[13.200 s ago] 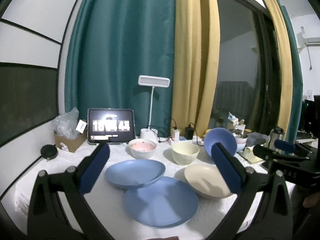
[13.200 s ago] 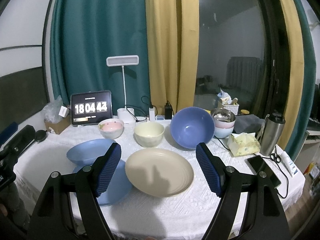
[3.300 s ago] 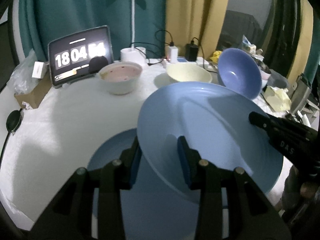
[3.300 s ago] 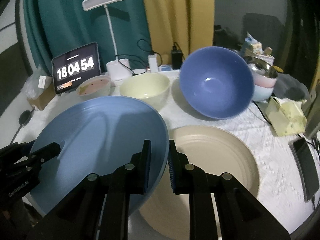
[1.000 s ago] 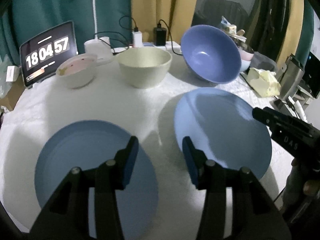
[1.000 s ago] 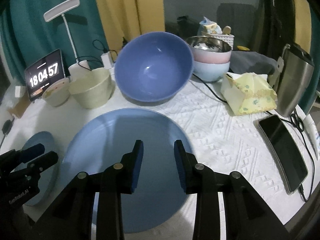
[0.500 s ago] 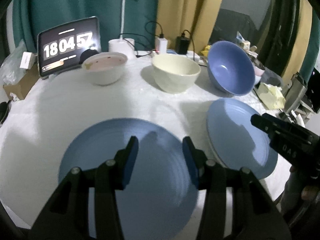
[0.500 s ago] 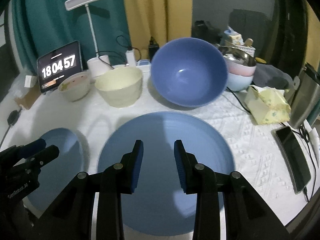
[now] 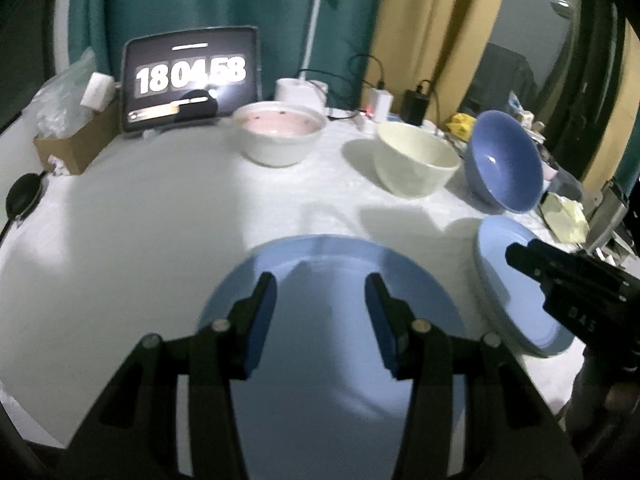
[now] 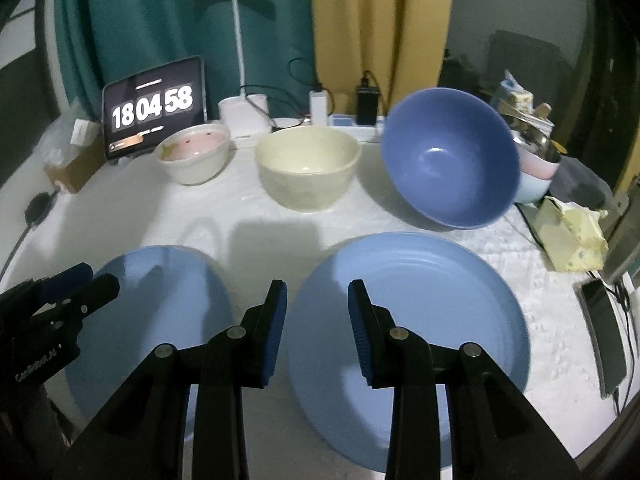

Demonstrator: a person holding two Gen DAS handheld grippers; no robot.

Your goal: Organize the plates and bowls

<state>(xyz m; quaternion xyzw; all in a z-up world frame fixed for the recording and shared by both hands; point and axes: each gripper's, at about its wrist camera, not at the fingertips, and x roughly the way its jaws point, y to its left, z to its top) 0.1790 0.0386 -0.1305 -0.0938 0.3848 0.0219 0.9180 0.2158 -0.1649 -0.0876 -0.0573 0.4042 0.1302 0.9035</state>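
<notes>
Two light blue plates lie flat on the white tablecloth. My left gripper (image 9: 320, 300) hangs open over the left plate (image 9: 332, 264) with nothing between its pads. My right gripper (image 10: 316, 300) is open and empty above the near left rim of the right plate (image 10: 420, 280). The left plate (image 10: 168, 280) and left gripper (image 10: 88, 280) also show in the right wrist view. Behind the plates stand a pink-lined white bowl (image 10: 194, 152), a cream bowl (image 10: 308, 164) and a tilted blue bowl (image 10: 448, 160).
A tablet clock (image 10: 154, 106) and a desk lamp base (image 10: 244, 114) with chargers stand at the back. Stacked bowls (image 10: 536, 168), a tissue pack (image 10: 572, 232) and a phone (image 10: 604, 332) crowd the right edge. A cardboard box (image 9: 76, 140) sits at the back left.
Both grippers have swung leftwards across the table: the left one from the right plate to over the left plate. Both plates lie still and the jaws keep the same width.
</notes>
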